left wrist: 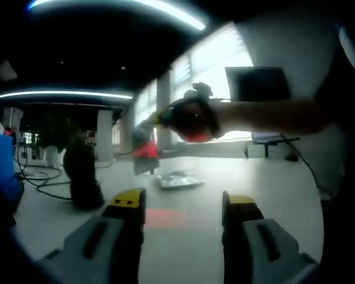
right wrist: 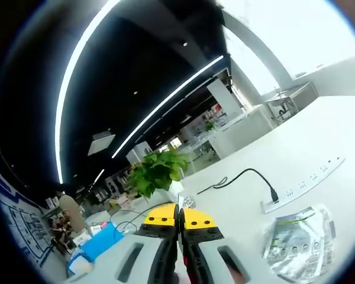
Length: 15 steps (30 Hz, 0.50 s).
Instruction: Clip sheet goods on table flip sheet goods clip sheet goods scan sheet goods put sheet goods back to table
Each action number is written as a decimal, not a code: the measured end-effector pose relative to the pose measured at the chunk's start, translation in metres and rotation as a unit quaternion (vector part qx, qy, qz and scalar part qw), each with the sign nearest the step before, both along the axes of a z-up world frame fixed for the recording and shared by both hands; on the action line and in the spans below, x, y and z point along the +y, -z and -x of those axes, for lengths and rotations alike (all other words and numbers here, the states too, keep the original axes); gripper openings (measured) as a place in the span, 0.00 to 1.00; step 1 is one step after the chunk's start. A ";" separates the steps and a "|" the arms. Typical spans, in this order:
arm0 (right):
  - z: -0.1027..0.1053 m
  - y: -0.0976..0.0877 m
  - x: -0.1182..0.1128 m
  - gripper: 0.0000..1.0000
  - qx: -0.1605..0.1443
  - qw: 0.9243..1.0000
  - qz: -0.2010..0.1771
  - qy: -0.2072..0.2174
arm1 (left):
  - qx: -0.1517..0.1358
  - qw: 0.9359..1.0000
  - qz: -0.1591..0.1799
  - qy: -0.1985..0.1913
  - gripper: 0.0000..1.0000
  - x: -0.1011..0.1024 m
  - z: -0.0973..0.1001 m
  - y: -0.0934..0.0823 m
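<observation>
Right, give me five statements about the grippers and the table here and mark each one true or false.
1. The left hand-held gripper has its jaws apart. True.
2. The right hand-held gripper is wide open. False: its yellow tips are closed together.
3. A silvery packet lies flat on the white table. True.
4. A black cable is plugged into the white power strip. True.
5. The potted plant stands on top of the packet. False: it stands well away from it.
</observation>
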State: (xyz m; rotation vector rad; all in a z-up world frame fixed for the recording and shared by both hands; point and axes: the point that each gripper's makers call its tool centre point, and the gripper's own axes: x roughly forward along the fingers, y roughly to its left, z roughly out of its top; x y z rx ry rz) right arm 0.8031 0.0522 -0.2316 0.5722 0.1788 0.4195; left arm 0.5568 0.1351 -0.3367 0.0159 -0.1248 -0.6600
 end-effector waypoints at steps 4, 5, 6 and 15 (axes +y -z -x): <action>0.002 0.004 0.007 0.00 0.004 1.000 -0.004 -0.004 | 0.000 1.000 0.000 0.000 0.44 0.000 0.000 0.000; 0.002 0.005 0.006 0.00 0.004 1.000 -0.004 -0.003 | 0.000 1.000 0.000 0.000 0.44 0.000 0.000 0.000; 0.001 0.004 0.006 0.00 0.005 1.000 -0.005 -0.003 | 0.000 1.000 0.000 0.001 0.44 0.000 0.000 0.000; 0.002 0.004 0.009 0.00 0.010 1.000 -0.007 -0.011 | -0.001 1.000 0.001 0.002 0.44 0.002 -0.001 0.000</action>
